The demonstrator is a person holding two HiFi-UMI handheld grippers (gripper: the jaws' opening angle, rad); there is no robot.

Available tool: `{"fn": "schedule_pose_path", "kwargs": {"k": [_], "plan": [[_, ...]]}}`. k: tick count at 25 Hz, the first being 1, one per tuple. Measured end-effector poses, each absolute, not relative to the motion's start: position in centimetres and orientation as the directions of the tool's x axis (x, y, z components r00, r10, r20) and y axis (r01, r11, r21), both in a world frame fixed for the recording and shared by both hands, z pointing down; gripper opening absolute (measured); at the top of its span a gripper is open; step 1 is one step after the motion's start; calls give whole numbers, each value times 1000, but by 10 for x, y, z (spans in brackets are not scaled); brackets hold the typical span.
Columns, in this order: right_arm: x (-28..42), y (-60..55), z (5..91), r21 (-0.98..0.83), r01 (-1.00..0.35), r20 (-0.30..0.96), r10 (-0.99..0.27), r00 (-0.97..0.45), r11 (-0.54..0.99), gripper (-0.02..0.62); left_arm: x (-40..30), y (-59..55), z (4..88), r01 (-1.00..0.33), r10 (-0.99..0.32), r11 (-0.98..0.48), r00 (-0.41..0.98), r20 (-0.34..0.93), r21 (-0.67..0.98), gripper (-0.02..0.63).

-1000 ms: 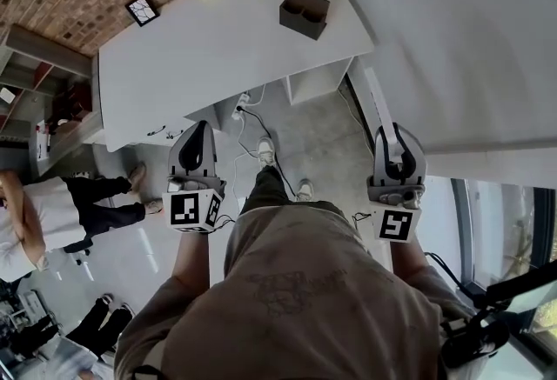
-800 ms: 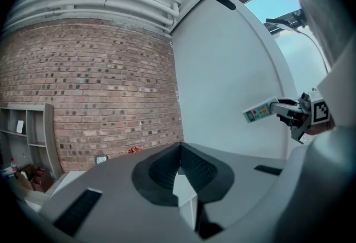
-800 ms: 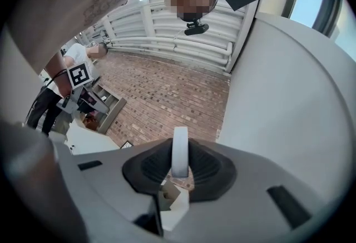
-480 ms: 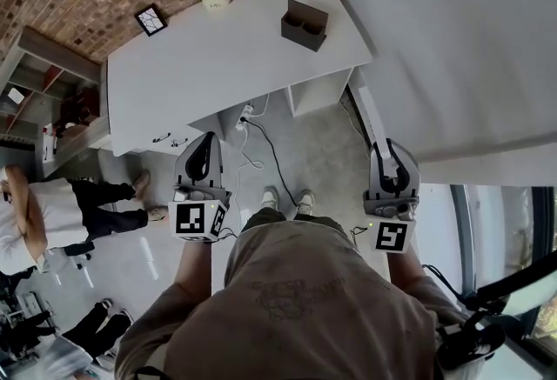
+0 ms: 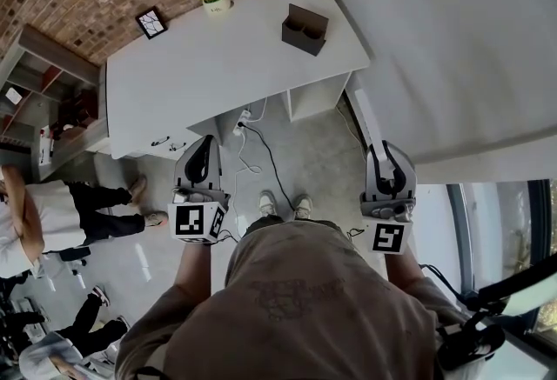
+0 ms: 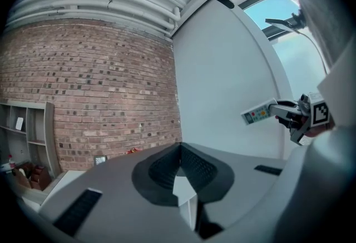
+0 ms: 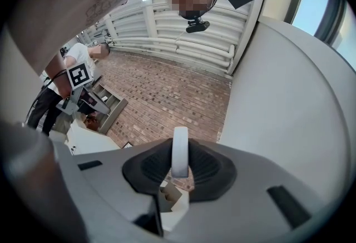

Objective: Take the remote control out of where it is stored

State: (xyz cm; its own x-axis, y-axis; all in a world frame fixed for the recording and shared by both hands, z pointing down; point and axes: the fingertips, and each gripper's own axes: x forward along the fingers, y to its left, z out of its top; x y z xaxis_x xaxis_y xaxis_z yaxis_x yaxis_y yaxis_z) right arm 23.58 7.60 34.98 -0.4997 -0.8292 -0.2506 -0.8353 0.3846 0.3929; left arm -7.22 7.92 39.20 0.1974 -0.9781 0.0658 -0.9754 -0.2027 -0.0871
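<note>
Right gripper [image 5: 388, 159] clamps remote control [image 7: 179, 150], clear of the desk [image 5: 235, 56] edge.

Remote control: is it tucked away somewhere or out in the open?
Out: the right gripper clamps the remote control in mid-air, in front of the white wall.

Jaws of left tool [image 6: 179, 149] together, empty. Brick wall [image 6: 100, 86] ahead, shelves [image 6: 26, 144] at left. Far right: right tool [image 6: 281, 115] gripping white remote [image 6: 257, 116].

No readable text. White cubes [image 5: 196, 220] carry black square code patterns only. Faint print on brown shirt [image 5: 291, 287] and white remote control [image 6: 257, 116] buttons: illegible.
</note>
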Motion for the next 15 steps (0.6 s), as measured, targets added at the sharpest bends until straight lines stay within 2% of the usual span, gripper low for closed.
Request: {"fn": "schedule_pose_path", "kwargs": {"k": [15], "plan": [[187, 83, 332, 394, -851, -276, -839, -470, 347, 83, -83, 70, 391, -950, -951, -308, 307, 33, -51, 11]]}}
